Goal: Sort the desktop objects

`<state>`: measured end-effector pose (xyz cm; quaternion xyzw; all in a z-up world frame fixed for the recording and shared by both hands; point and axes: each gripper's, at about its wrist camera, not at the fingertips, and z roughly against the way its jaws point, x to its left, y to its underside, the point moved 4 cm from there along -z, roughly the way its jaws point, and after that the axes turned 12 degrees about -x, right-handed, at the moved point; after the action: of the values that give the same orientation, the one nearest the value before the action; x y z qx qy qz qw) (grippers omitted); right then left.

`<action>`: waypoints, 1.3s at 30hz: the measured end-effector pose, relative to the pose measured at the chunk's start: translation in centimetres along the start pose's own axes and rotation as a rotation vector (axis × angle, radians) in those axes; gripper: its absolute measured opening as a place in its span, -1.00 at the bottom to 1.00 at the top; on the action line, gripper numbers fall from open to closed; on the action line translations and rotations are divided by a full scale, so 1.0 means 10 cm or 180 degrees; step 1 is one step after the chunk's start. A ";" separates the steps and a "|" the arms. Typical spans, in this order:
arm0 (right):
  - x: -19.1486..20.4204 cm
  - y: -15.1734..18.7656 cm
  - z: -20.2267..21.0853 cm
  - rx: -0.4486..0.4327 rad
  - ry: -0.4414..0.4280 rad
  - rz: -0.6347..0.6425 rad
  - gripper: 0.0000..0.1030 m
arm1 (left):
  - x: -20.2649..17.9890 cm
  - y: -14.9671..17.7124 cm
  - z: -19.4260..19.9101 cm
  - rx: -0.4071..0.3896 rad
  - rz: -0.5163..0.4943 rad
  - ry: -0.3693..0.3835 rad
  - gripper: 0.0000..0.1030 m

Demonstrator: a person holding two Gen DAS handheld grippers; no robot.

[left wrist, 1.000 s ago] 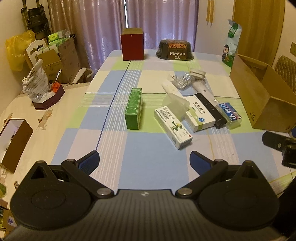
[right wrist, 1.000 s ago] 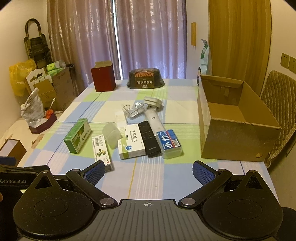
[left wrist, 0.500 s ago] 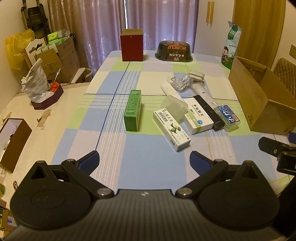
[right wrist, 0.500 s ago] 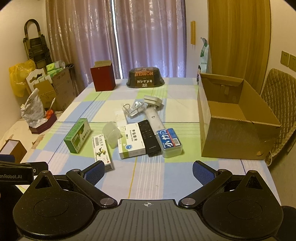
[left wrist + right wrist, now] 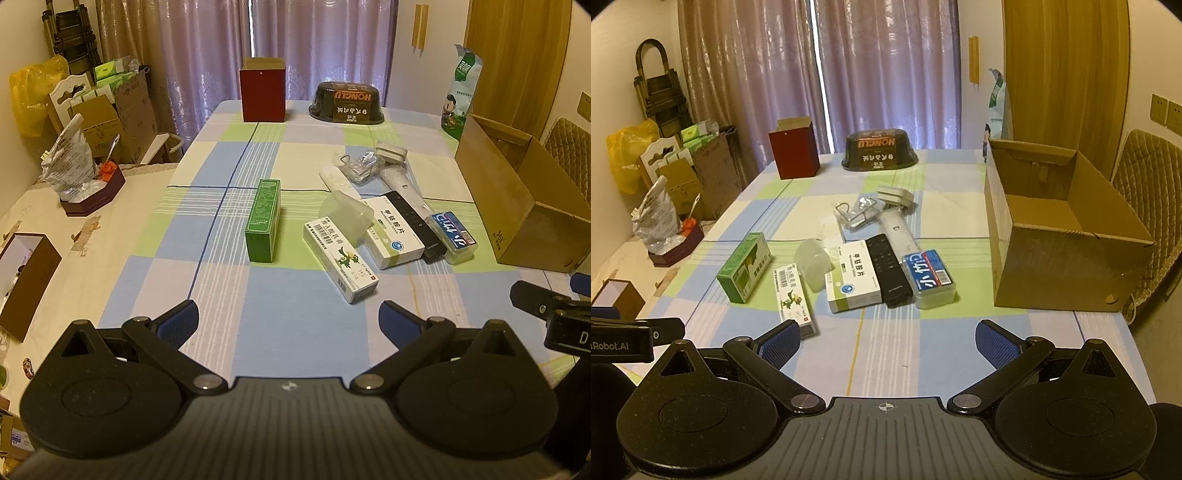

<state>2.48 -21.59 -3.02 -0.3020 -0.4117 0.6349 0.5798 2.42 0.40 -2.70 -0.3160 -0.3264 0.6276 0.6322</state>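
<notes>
I find both tongs, left (image 5: 288, 319) and right (image 5: 888, 338), spread wide and empty. The green carton (image 5: 263, 220) lies at twelve o'clock on the bench (image 5: 295, 295): probably light, stiff, crushable; grip its long sides.

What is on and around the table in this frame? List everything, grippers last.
green box: 1, green, left of the cluster
long medicine box: 1, white, nearest the grippers
clear cup: 1, translucent, on its side, mid cluster
wide medicine box: 1, white and green, beside the black remote
black remote: 1, black, mid cluster
blue-labelled case: 1, clear with blue label, right of cluster
white remote: 1, white, behind the black remote
cardboard box: 1, brown, open, right table edge
red box: 1, dark red, far end
dark tub: 1, dark brown, far end
left gripper: 1, black with blue pads, open
right gripper: 1, black with blue pads, open
</notes>
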 end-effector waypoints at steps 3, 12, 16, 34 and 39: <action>-0.01 0.02 -0.01 0.0015 0.0003 0.0005 1.00 | 0.00 0.00 -0.02 0.0008 0.0017 0.0006 0.98; -0.05 0.06 -0.08 0.0051 0.0020 -0.0005 1.00 | -0.01 -0.02 -0.10 0.0014 0.0033 0.0069 0.98; -0.08 0.08 -0.14 0.0081 0.0006 -0.0021 1.00 | -0.02 -0.04 -0.16 0.0024 0.0025 0.0077 0.98; 0.16 0.14 -0.75 0.0303 -0.0430 0.0159 1.00 | 0.23 -0.44 -0.91 0.0035 -0.0215 0.0037 0.98; 0.47 0.21 -1.02 0.0249 -0.0635 0.0462 1.00 | 0.38 -0.48 -1.27 0.0112 -0.0282 0.0117 0.98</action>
<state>9.54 -15.22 -9.27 -0.2434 -0.4193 0.7177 0.4999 15.53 4.28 -6.22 -0.3015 -0.3174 0.5987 0.6708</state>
